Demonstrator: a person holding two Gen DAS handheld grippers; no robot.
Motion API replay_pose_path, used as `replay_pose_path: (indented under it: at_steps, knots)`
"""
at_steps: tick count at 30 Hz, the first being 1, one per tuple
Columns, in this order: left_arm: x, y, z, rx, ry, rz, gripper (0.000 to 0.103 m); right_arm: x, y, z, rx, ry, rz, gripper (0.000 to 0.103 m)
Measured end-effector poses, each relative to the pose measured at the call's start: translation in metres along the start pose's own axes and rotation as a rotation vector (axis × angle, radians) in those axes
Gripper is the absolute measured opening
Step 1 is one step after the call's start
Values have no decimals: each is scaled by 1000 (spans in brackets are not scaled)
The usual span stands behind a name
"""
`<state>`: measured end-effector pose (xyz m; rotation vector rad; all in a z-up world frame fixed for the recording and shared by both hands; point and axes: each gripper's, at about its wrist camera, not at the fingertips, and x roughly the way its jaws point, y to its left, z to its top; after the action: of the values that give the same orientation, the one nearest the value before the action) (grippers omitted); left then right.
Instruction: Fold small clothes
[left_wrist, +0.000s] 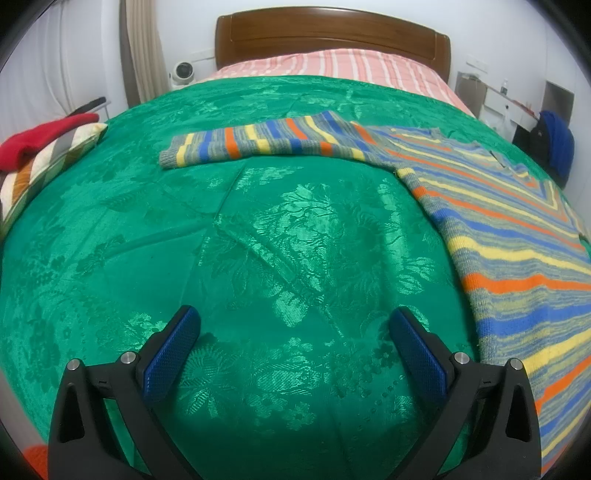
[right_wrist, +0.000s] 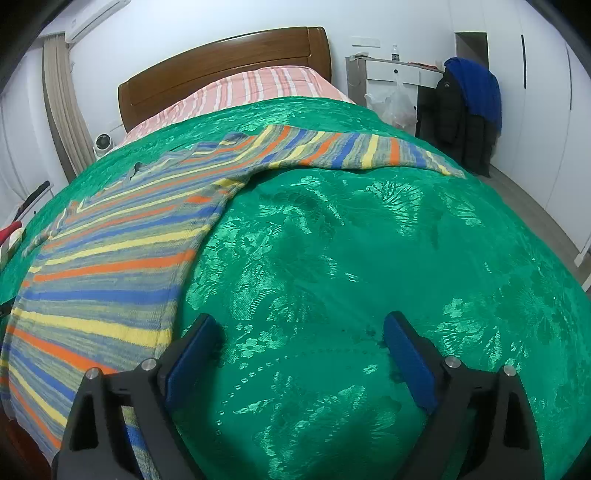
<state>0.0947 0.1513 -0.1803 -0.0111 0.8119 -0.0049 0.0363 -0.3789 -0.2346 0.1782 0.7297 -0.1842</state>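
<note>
**Blue-padded grippers hanging spread over green bedspread, sweater lying flat**

Black plastic left gripper (left_wrist: 295, 325) with blue textured pads is hanging over bare cloth, fingers spread wide, nothing between them. Right gripper (right_wrist: 299, 328), same build, is also standing wide apart and empty; its left finger (right_wrist: 192, 354) is sitting just beside the sweater's side edge, contact not clear.

Shiny green floral-patterned bedspread (left_wrist: 258, 240) is covering most of the bed. Knitted sweater striped in blue, yellow, orange and grey (right_wrist: 110, 266) is lying spread flat on it, between the two grippers, one sleeve (left_wrist: 258, 142) stretching out sideways toward the left gripper's side, the other sleeve (right_wrist: 351, 151) reaching toward the right.

Farther back, pink-and-white striped sheet (left_wrist: 351, 64) is showing below the brown wooden headboard (left_wrist: 332, 33). Red cloth on a striped pillow (left_wrist: 48, 147) is sitting at the bed's left edge.
</note>
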Motion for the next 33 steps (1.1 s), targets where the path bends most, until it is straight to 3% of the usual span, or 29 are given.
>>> replay_pose_path:
  at_steps: [20, 23, 27, 33]
  knots:
    - [0, 2, 0, 0, 0, 5, 103, -1, 1, 1, -3, 6, -1, 93]
    - [1, 4, 0, 1, -2, 6, 103, -7, -5, 11, 15, 41, 44, 92]
    - [1, 3, 1, 4, -6, 17, 103, -17, -49, 44, 208, 8, 196, 92]
    - [0, 3, 0, 5, -12, 25, 103, 26, -154, 94, 728, -11, 436, 88]
